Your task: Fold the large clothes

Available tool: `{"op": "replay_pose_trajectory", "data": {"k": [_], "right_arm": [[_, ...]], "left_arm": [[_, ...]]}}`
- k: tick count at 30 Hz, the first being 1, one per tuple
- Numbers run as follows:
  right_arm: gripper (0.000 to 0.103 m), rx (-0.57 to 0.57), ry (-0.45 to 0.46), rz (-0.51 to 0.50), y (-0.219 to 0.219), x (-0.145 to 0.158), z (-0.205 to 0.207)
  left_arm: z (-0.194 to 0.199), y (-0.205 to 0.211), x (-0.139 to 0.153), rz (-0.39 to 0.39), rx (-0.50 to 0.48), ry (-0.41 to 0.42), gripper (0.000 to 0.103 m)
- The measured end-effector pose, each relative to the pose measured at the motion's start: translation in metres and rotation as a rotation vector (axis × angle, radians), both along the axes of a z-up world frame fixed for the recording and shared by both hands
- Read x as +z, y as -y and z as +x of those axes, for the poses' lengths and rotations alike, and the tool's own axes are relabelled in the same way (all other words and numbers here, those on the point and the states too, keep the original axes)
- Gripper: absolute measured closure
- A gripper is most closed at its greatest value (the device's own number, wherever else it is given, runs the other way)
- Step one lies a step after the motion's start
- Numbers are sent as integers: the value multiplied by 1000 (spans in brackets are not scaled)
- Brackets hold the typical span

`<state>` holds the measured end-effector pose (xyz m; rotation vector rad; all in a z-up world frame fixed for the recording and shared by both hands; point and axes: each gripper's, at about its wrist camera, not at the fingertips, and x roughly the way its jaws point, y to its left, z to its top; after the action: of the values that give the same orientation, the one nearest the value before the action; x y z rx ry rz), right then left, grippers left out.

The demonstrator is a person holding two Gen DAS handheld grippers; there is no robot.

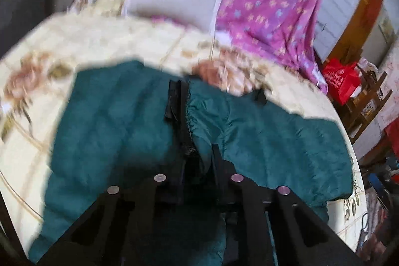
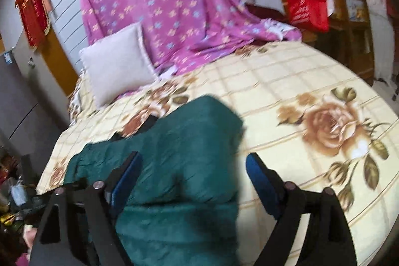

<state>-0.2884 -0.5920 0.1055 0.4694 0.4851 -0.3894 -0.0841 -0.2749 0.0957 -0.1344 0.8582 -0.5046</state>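
Note:
A large dark green padded garment [image 1: 119,116] with black trim [image 1: 174,99] lies spread on the floral bedspread [image 1: 82,39]. My left gripper [image 1: 197,156] is nearly closed, its fingers pinching a fold of the green fabric near the black edge. In the right wrist view the same garment [image 2: 189,141] lies folded across the bed [image 2: 286,81]. My right gripper [image 2: 192,161] is wide open, its blue-padded fingers [image 2: 129,171] straddling the garment's right part just above it, holding nothing.
A white pillow [image 2: 117,61] and a purple flowered sheet [image 2: 162,4] lie at the head of the bed. A red bag [image 2: 309,6] sits on wooden furniture [image 2: 356,16] to the right. Clutter lies on the floor at the left [image 2: 15,191].

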Motion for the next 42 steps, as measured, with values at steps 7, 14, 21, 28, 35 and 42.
{"op": "replay_pose_trajectory", "data": {"k": [7,14,21,28,35,42], "right_arm": [[34,79,-67,20,-14,-14,36],[33,148,-282,-34,-38,-57,113],[33,146,-298,-99,-46,-43,115],[31,194,-282,-129,-58,-33,154],[22,173,-364,-204,-60,-72,183],[22,179,-336,-153,-67,-43,161]], "left_arm": [[17,-63,14,38,124,67,103],[38,-84,-21,11,124,-76,94],[24,-92,25,18,151,92,65],[51,-50,3,59,120,64,58],[61,-30,-44,171,105,5,58],[54,-26,-47,210,90,10,58]]}}
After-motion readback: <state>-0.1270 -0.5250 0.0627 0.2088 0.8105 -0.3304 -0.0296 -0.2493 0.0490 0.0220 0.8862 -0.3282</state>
